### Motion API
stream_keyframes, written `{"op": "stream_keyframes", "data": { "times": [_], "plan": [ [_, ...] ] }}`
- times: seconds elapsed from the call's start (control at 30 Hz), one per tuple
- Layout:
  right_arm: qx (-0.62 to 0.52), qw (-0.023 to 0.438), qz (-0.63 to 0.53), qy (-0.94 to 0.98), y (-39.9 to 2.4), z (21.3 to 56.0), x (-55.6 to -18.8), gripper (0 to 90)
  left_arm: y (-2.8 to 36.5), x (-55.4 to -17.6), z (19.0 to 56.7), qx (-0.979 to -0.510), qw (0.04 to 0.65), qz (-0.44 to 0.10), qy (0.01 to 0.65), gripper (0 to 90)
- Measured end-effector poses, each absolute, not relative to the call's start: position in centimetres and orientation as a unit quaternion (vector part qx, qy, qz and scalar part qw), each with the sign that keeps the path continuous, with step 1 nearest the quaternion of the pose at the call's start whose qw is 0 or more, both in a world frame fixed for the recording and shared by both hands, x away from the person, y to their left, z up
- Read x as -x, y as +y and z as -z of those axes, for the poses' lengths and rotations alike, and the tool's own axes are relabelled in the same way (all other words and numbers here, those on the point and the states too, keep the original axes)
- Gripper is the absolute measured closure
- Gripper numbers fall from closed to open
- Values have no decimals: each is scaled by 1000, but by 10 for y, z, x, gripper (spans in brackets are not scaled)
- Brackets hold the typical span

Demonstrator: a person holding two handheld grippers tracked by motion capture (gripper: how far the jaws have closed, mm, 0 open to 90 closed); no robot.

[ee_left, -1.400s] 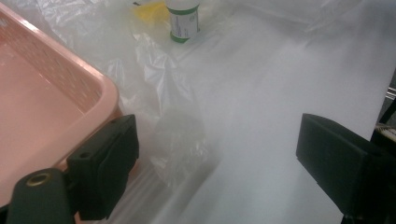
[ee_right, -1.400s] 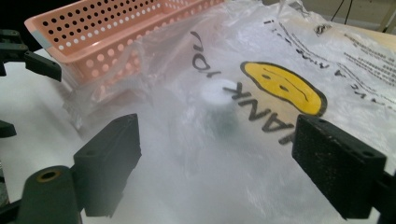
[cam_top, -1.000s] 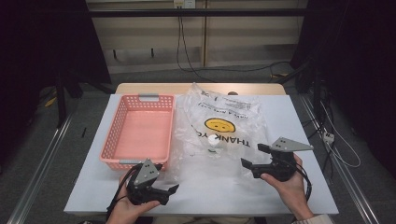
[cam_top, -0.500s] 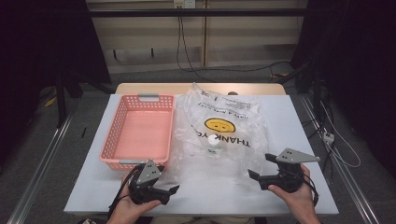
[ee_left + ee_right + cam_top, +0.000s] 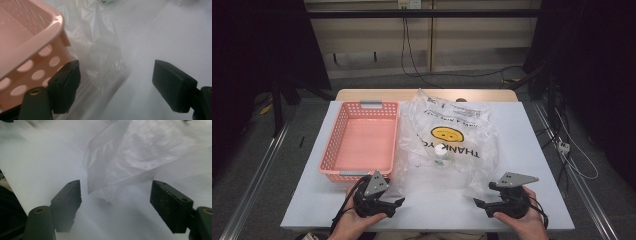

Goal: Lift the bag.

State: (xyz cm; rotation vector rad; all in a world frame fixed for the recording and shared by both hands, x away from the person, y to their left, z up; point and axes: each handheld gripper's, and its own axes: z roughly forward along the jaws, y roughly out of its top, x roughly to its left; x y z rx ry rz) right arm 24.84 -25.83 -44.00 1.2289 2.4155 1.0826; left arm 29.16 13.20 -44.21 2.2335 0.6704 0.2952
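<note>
**2 open hand-held grippers poised at bag's near edge**

A crinkled clear plastic bag with a yellow smiley print (image 5: 447, 145) is spread on the white tabletop (image 5: 542, 165), just beside a pink perforated plastic basket (image 5: 362, 142). The left hand-held gripper (image 5: 398, 201) is held wide, jaws apart, near the bag's near-left corner and the basket's wall. The right hand-held gripper (image 5: 478, 203) is also held wide, with the bag's near-right corner seen between its jaws. Likely risks: thin film slipping from a shallow pinch, only 1 layer being caught, or the basket being nudged by the left jaw.
</note>
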Motion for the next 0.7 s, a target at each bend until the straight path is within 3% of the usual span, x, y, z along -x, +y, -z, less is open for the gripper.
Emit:
{"op": "stream_keyframes", "data": {
  "times": [0.13,0.2,0.3,0.37,0.43,0.6,0.7],
  "plan": [
    [-394,114,-372,833,-248,440,-249,362,129,-294,443,-881,377,-121,261,303],
    [-384,114,-371,838,-245,440,-249,513,127,-295,446,-884,372,-119,257,362],
    [-382,105,-371,840,-244,441,-251,664,122,-297,450,-889,363,-119,254,434],
    [-382,96,-375,839,-246,442,-252,813,119,-298,452,-893,358,-113,248,424],
    [-383,88,-379,838,-248,442,-253,886,114,-298,453,-892,362,-112,247,406],
    [-385,82,-379,837,-249,443,-255,900,104,-300,455,-892,366,-113,239,350],
    [-385,80,-378,838,-249,443,-255,900,98,-304,455,-896,366,-113,226,367]
  ]
}}
